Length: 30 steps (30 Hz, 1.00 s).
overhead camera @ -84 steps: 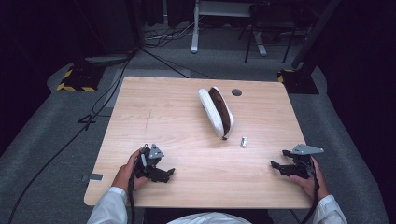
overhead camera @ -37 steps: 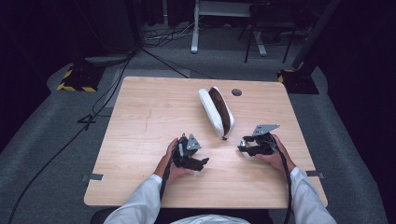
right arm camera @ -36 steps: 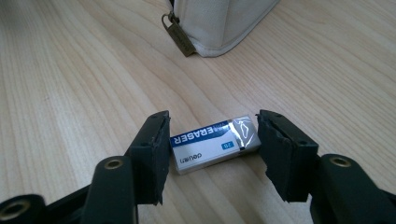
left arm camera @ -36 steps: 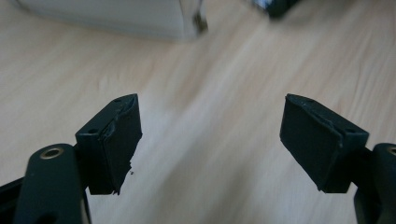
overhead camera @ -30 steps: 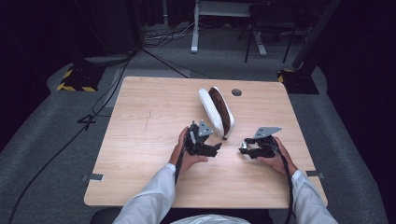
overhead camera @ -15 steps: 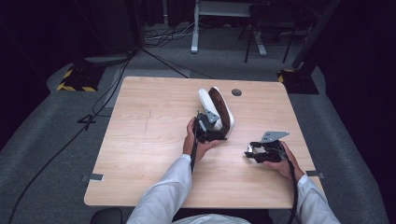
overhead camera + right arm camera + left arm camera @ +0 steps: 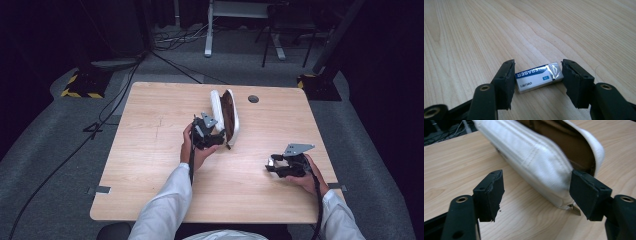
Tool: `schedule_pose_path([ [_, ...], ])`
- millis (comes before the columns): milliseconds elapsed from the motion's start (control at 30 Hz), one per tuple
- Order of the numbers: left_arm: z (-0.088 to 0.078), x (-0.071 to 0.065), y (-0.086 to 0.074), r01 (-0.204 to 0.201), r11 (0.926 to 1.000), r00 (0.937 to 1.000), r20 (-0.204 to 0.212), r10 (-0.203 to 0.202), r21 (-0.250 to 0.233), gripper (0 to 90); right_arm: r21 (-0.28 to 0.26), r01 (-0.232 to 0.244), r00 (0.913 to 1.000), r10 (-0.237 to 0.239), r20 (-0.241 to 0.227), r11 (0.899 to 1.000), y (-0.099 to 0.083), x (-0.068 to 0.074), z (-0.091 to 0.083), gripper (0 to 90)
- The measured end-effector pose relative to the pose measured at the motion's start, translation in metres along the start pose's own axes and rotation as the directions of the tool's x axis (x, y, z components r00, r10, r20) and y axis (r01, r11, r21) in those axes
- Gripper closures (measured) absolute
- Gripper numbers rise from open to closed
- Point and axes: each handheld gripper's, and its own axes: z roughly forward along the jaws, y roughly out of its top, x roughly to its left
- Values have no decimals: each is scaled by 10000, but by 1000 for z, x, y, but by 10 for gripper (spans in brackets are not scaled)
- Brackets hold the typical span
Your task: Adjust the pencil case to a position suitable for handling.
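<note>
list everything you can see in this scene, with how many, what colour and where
Pale wooden table: one, light wood, centre of the room, with a small dark round hole near its far edge.
White fabric pencil case with brown lining: one, white and brown, unzipped, on the table's far middle.
White eraser in a blue and white paper sleeve: one, lying flat on the table, near right.
Yellow and black striped base: one, on the floor at far left.
Black cables: several, on the grey floor at left.
Left claw: one, black, its jaws either side of the case's near end, just been closing, not pressing it.
Right claw: one, black, jaws closed on the eraser's ends.
</note>
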Motion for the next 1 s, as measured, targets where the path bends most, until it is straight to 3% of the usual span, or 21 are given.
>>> schedule_pose_path([
  [167,4,-5,-1,140,9999,9990,431,-137,-50,261,-56,-3,10000,4,30,10000,-1,0,0,457],
  [267,10,-15,0,-16,10000,9996,297,16,-6,238,-110,-11,10000,11,37,9999,-2,0,-1,457],
  [400,20,-19,1,255,9996,9996,144,-256,73,238,-143,-17,10000,18,50,9999,-3,1,-1,457],
  [433,24,-18,0,482,9988,9988,107,-483,35,238,-153,-34,10000,35,53,9999,-3,1,-1,456],
  [533,32,-15,-2,896,9960,9959,153,-896,-8,290,-169,-36,10000,37,45,9999,-3,1,-1,456],
  [633,34,-12,-5,1066,9942,9936,392,-1060,-135,417,-184,-46,10000,47,47,9998,-3,1,-1,456],
  [800,30,-6,-8,885,9957,9946,573,-869,-259,537,-179,-34,10000,35,40,9998,-4,1,-2,457],
  [900,26,0,-11,916,9956,9924,851,-895,-214,581,-164,-47,10000,48,36,9999,-4,1,-2,458],
  [1000,19,1,-14,621,9979,9928,1034,-598,-190,595,-145,-30,10000,31,50,9999,-4,1,-2,459],
])
